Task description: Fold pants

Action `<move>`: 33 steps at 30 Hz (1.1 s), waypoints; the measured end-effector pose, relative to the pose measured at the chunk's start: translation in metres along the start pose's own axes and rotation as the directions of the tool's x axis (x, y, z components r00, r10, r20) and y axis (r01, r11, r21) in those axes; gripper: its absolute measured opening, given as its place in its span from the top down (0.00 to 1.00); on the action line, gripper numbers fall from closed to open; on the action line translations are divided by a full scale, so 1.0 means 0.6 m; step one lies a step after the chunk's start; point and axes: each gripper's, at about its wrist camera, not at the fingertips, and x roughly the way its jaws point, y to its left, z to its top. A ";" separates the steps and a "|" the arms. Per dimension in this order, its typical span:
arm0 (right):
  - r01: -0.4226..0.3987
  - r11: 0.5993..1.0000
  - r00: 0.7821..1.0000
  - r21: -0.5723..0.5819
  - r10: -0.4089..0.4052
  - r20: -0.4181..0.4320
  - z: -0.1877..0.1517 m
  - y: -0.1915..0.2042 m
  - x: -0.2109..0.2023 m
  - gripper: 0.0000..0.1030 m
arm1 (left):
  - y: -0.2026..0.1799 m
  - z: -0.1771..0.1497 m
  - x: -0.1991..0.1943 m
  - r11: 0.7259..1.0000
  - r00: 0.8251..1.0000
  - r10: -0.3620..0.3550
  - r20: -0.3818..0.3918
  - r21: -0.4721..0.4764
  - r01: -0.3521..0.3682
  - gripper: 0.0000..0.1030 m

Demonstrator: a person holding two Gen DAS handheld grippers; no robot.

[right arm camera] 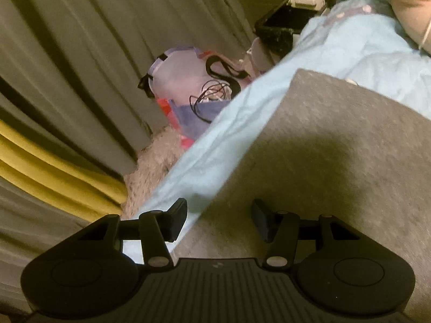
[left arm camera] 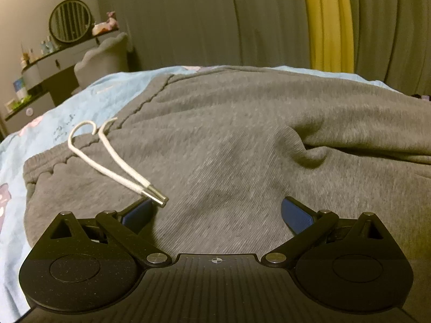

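Note:
Grey sweatpants (left arm camera: 242,134) lie spread on a light blue bedsheet (left arm camera: 89,102). Their waistband is at the left, with a white drawstring (left arm camera: 113,161) that ends in metal tips just ahead of my left finger. My left gripper (left arm camera: 215,212) is open, low over the upper part of the pants, holding nothing. In the right wrist view the pants (right arm camera: 336,148) show a straight edge along the sheet (right arm camera: 215,148). My right gripper (right arm camera: 219,220) is open over that edge, one finger above the sheet and one above the pants.
Grey and yellow curtains (left arm camera: 326,18) hang behind the bed. A dressing table with a round mirror (left arm camera: 70,20) and a chair (left arm camera: 105,56) stand at the far left. Beside the bed on the floor are a bag with cables (right arm camera: 188,80) and a fluffy rug (right arm camera: 153,161).

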 end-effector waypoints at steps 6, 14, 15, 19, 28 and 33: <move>0.029 0.998 0.998 -0.058 -0.026 0.054 -0.002 -0.022 -0.020 0.96 | 0.009 -0.003 0.002 0.999 1.000 -0.021 0.010 -0.031 0.022 0.00; -0.241 0.957 0.941 -0.161 0.271 0.204 -0.098 -0.183 -0.275 0.97 | 0.016 -0.002 -0.004 0.999 0.999 -0.040 0.003 -0.037 0.040 0.00; -0.254 0.953 0.937 -0.163 0.284 0.205 -0.126 -0.219 -0.307 0.97 | 0.016 -0.001 -0.006 0.999 0.999 -0.037 -0.001 -0.036 0.037 0.00; -0.273 0.955 0.942 -0.113 0.290 0.169 -0.228 -0.340 -0.364 0.96 | 0.024 0.003 -0.018 0.997 0.999 -0.053 -0.006 -0.058 0.053 0.00; -0.207 0.946 0.977 0.250 0.187 0.102 -0.272 -0.450 -0.333 0.82 | 0.044 0.011 -0.048 0.994 0.999 -0.045 0.028 -0.102 0.048 0.00; -0.253 0.859 0.965 0.444 0.255 0.057 -0.285 -0.450 -0.300 0.73 | 0.034 0.016 -0.050 0.994 0.996 -0.082 0.038 -0.066 0.085 0.00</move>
